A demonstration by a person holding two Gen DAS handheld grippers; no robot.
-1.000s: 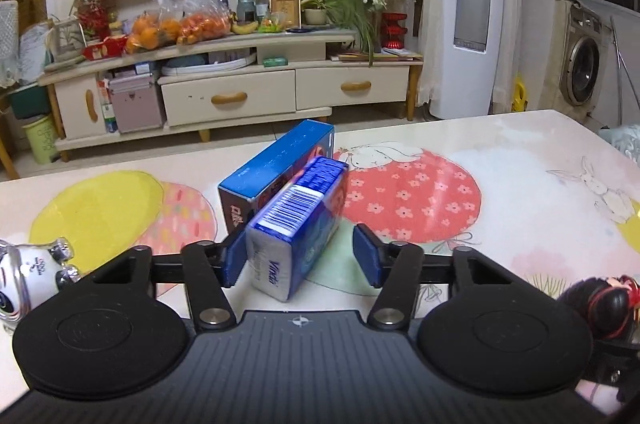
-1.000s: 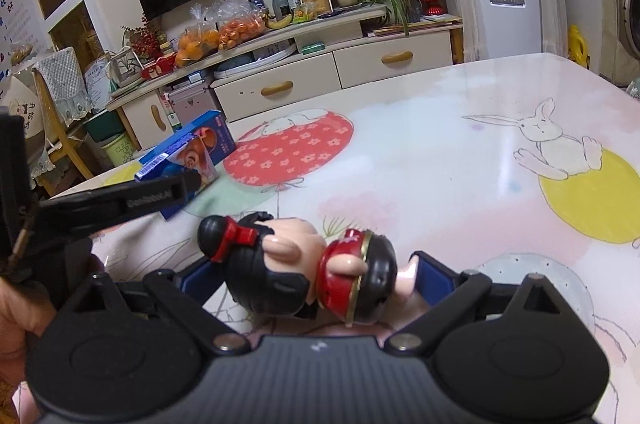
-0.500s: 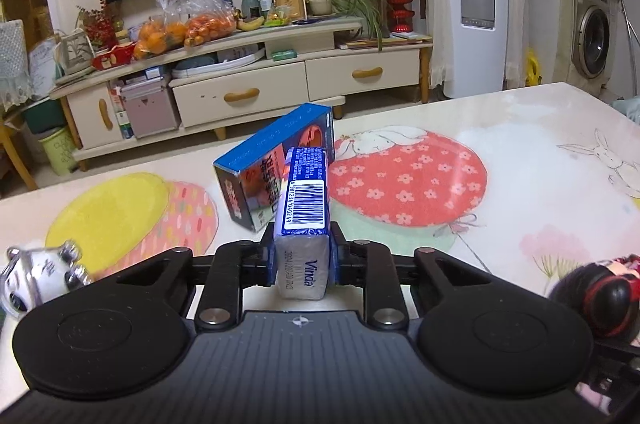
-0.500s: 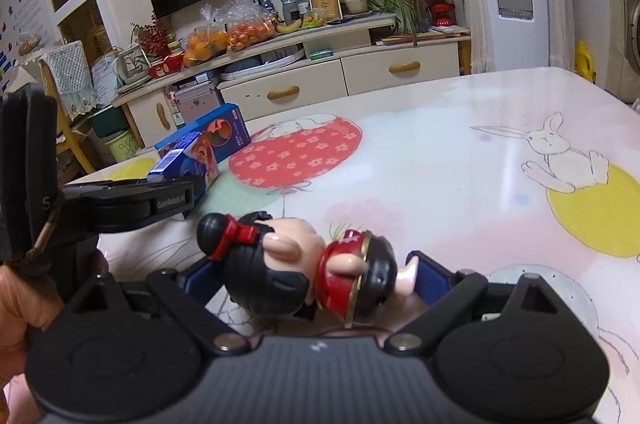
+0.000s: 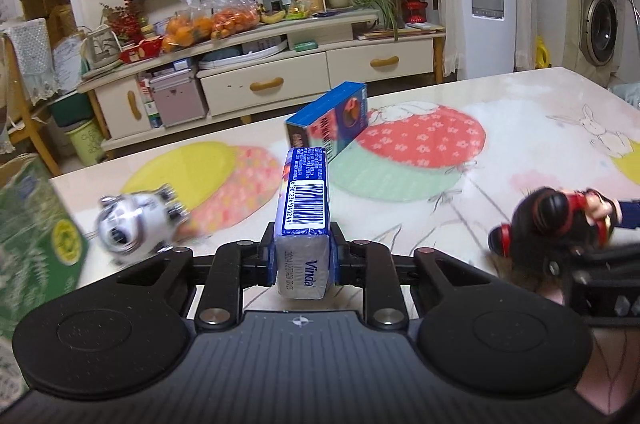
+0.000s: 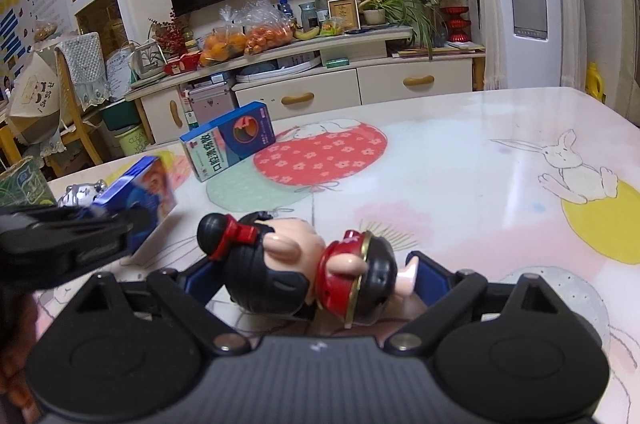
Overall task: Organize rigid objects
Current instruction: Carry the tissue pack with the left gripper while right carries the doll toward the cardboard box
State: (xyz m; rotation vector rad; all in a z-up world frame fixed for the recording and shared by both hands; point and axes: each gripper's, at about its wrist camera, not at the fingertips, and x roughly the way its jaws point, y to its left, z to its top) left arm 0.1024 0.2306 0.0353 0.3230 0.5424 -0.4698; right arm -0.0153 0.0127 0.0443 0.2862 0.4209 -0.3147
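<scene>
left gripper [image 5: 303, 256]: jaws clamped on a blue plastic-wrapped tissue pack [image 5: 305, 202], held above the patterned desk [image 5: 500, 144] toward its left edge. right gripper [image 6: 312, 278]: jaws apart around a black-haired figurine in red [image 6: 304, 264], pads near it; contact cannot be told. blue cardboard box [image 5: 332, 120] near the desk's far edge. silver toy [image 5: 136, 222] and green carton [image 5: 32, 224] at the left edge.

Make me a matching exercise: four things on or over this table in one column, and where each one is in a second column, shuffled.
1. tissue pack
2. doll
3. blue box
4. silver toy

A. lying alone by the red balloon print
B. between the right gripper's fingers
C. clamped in the left gripper
D. on the table beside the green carton

Pairs: 1-C, 2-B, 3-A, 4-D
</scene>
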